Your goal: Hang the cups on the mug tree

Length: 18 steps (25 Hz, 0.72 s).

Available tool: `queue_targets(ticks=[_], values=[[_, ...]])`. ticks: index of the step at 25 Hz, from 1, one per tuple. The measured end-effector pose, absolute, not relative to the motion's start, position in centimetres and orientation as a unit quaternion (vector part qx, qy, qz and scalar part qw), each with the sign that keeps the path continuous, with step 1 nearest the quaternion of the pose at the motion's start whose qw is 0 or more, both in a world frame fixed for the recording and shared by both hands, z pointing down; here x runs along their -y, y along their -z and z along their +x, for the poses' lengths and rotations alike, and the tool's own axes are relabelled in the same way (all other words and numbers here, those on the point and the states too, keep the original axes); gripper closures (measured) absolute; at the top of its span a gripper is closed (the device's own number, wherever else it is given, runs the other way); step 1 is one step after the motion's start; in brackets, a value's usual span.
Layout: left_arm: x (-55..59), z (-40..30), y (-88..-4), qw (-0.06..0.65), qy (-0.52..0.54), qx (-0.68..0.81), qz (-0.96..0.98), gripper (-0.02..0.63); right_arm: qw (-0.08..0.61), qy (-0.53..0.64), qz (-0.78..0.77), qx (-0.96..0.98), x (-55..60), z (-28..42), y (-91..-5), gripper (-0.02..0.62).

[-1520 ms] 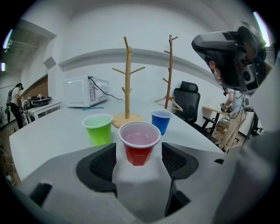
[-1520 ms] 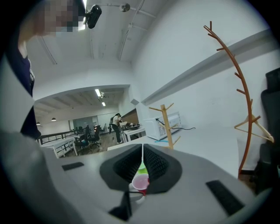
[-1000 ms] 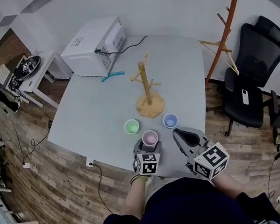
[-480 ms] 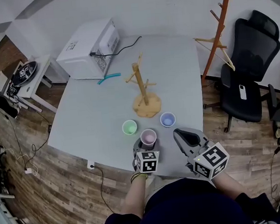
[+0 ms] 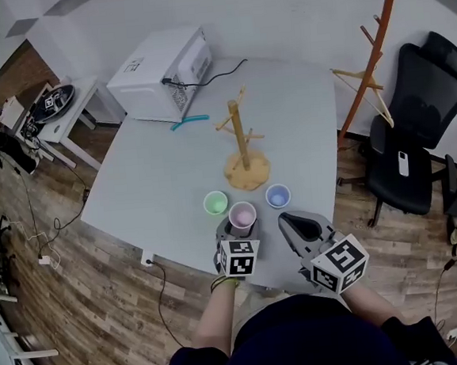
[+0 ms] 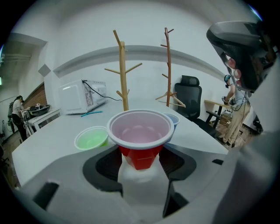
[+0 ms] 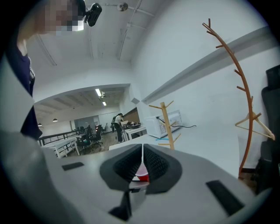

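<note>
Left gripper [image 6: 139, 161] jaws just closed on the red cup [image 6: 140, 131], in front of the tree [image 6: 122, 74]. Right gripper [image 7: 142, 168] clenched, empty. Risk: tapered cup slips from the low pinch.

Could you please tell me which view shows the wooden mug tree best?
The head view: the wooden mug tree shows whole, round base, post and pegs. The left gripper view shows post and pegs, its base hidden behind the red plastic cup. The right gripper view shows only its upper part.

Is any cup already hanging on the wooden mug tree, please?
No, every peg of the mug tree stands bare in the head view.
</note>
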<state>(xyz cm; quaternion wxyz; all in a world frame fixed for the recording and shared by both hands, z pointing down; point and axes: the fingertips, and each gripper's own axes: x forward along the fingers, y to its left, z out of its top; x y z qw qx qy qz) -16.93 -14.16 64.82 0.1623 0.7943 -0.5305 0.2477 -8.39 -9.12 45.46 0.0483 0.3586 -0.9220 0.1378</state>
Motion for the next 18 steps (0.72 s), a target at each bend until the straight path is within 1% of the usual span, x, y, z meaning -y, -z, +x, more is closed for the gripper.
queue_targets(ticks=[8,18], values=[[14.6,-16.7,-63.1,0.172,-0.238,0.542,0.787,0.328,0.044,-0.131,0.347,0.928,9.1,-7.1,-44.9,0.565],[16.4,-16.9,-62.3,0.179,-0.253,0.544,0.780,0.328,0.048,-0.139,0.334,0.931,9.1,-6.2,-45.3,0.565]])
